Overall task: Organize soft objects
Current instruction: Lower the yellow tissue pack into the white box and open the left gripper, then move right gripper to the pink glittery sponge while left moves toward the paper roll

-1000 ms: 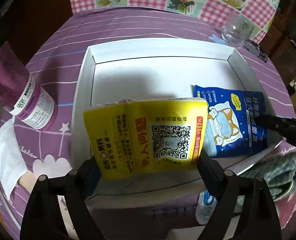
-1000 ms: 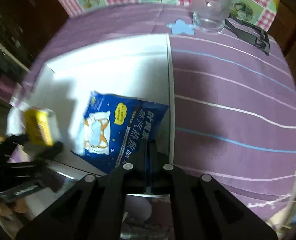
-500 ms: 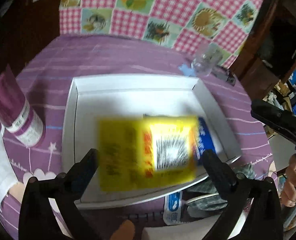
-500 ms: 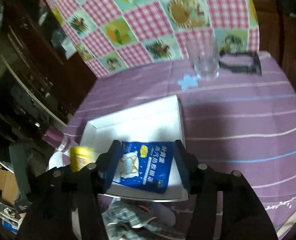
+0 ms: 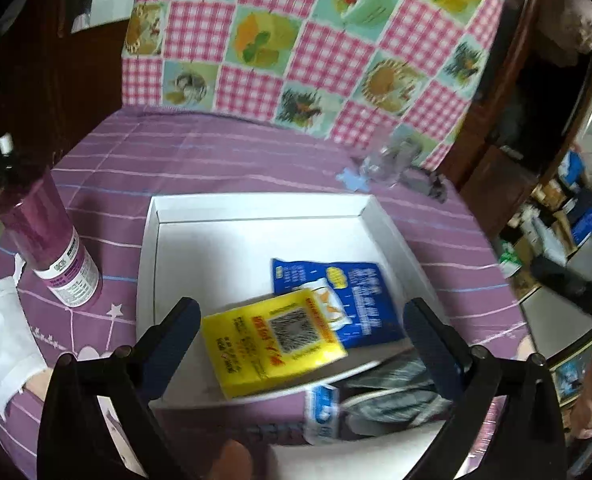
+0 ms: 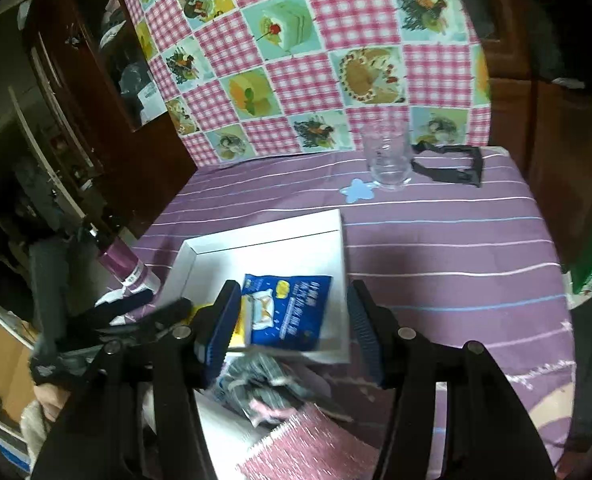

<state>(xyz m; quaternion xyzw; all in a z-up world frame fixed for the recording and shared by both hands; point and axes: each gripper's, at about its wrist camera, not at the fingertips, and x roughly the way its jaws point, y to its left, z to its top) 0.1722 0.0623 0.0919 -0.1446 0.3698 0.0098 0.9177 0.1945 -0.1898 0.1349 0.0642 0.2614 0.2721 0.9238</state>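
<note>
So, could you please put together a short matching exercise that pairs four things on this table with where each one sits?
Things:
1. yellow soft packet
2. blue printed pouch
3. clear drinking glass
4. purple bottle with a white label

Places:
A. standing on the purple cloth left of the white shallow box
B. in the box, partly under another packet
C. at the far edge of the table, by the checked cloth
D. in the box near its front edge, on top of another packet

Pairs: 1-D, 2-B, 3-C, 4-A
</note>
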